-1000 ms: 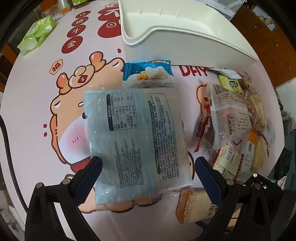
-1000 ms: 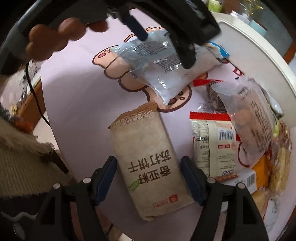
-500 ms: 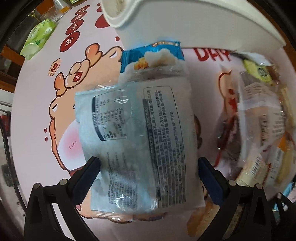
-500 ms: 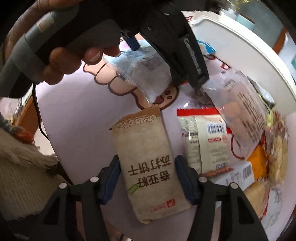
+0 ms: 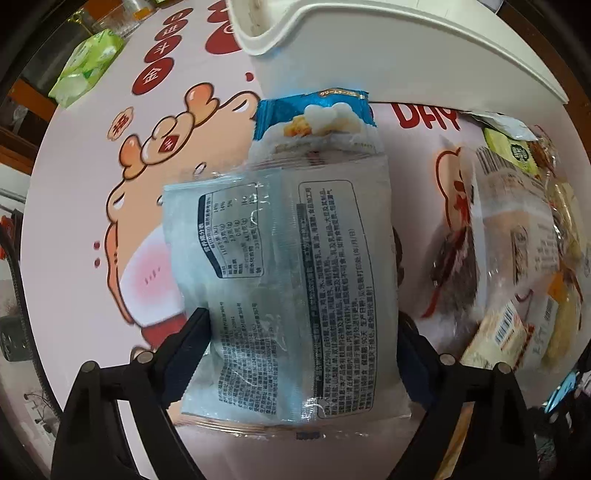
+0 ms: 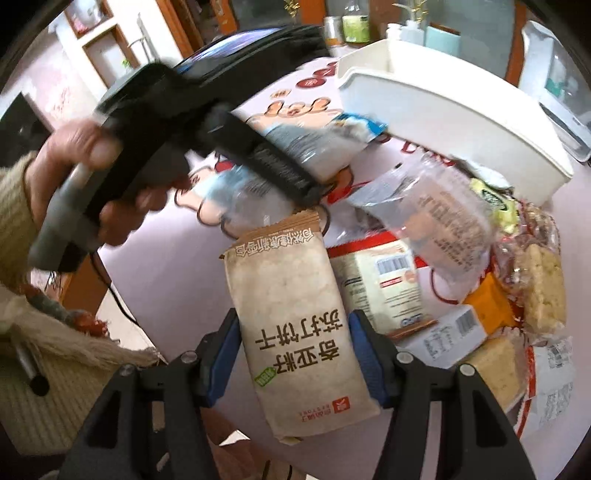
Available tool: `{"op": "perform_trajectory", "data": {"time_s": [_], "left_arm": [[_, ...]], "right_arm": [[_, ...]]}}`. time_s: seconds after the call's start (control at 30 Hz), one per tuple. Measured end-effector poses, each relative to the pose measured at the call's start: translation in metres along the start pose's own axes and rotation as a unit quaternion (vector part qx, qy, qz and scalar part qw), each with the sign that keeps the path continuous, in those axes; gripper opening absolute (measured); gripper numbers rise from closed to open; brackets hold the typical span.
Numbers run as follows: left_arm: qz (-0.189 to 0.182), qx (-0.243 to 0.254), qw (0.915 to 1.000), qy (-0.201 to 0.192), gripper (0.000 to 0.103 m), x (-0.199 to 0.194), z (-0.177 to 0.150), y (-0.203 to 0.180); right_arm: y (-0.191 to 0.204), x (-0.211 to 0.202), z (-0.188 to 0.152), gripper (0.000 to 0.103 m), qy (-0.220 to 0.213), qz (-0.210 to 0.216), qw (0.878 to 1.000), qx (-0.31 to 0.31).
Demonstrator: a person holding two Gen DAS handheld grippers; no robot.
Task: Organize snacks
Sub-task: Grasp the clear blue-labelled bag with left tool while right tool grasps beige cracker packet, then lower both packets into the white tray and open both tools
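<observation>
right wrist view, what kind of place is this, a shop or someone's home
Most likely a home dining or living room. A pink cartoon-print tablecloth covers the table, wooden cabinets and shelving line the wall, and bottles and jars stand behind the white plastic storage bin.

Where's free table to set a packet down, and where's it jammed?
Free: the bare pink cloth left of the pale blue packet, between the green tissue pack and the left claw; also the near strip left of the brown cracker pack. Jammed: the snack pile below the white bin.
</observation>
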State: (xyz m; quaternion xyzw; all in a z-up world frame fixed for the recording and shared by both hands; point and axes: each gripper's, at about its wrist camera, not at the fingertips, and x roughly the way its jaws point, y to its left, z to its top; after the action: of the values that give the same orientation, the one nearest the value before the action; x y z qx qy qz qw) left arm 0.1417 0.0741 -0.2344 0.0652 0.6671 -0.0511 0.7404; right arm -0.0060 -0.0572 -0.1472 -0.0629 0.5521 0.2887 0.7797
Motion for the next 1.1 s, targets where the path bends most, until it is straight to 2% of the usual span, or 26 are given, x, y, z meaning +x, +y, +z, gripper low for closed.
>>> {"op": "perform_trajectory", "data": {"time_s": [0.07, 0.17, 0.2, 0.43, 0.53, 0.57, 0.67, 0.77, 0.87, 1.03, 1.1], "left_arm": [[-0.010, -0.004, 0.9999, -0.001, 0.087, -0.004, -0.005, 0.005], [-0.016, -0.003, 0.9997, -0.016, 0.064, -0.022, -0.012, 0.011], [-0.011, 0.003, 0.9996, -0.025, 0.064, -0.032, -0.014, 0.012], [-0.049, 0.011, 0.9940, -0.097, 0.061, -0.104, -0.004, 0.025], [-0.066, 0.019, 0.9881, -0.137, 0.061, -0.139, 0.013, 0.020], [-0.066, 0.021, 0.9870, -0.145, 0.061, -0.148, 0.017, 0.008], [-0.074, 0.031, 0.9802, -0.181, 0.061, -0.176, 0.044, 0.000], [-0.070, 0.035, 0.9734, -0.215, 0.061, -0.192, 0.069, -0.013], [-0.072, 0.035, 0.9693, -0.232, 0.061, -0.198, 0.090, -0.021], [-0.069, 0.036, 0.9656, -0.248, 0.063, -0.194, 0.128, -0.032], [-0.060, 0.033, 0.9656, -0.251, 0.067, -0.187, 0.143, -0.033]], "right_arm": [[-0.008, -0.006, -0.002, 0.059, -0.010, -0.003, 1.000, 0.015], [-0.021, -0.016, 0.002, 0.059, -0.025, -0.010, 0.999, 0.044], [-0.027, -0.020, 0.006, 0.059, -0.031, -0.013, 0.998, 0.053], [-0.078, -0.058, 0.056, 0.059, -0.091, -0.038, 0.989, 0.112], [-0.095, -0.071, 0.089, 0.059, -0.120, -0.058, 0.982, 0.131], [-0.105, -0.075, 0.102, 0.059, -0.126, -0.064, 0.979, 0.144], [-0.131, -0.082, 0.135, 0.059, -0.143, -0.079, 0.971, 0.175], [-0.157, -0.087, 0.161, 0.060, -0.159, -0.100, 0.959, 0.214], [-0.182, -0.088, 0.180, 0.061, -0.169, -0.114, 0.946, 0.251], [-0.214, -0.076, 0.199, 0.063, -0.168, -0.116, 0.937, 0.283], [-0.219, -0.076, 0.204, 0.068, -0.166, -0.113, 0.937, 0.287]]}}
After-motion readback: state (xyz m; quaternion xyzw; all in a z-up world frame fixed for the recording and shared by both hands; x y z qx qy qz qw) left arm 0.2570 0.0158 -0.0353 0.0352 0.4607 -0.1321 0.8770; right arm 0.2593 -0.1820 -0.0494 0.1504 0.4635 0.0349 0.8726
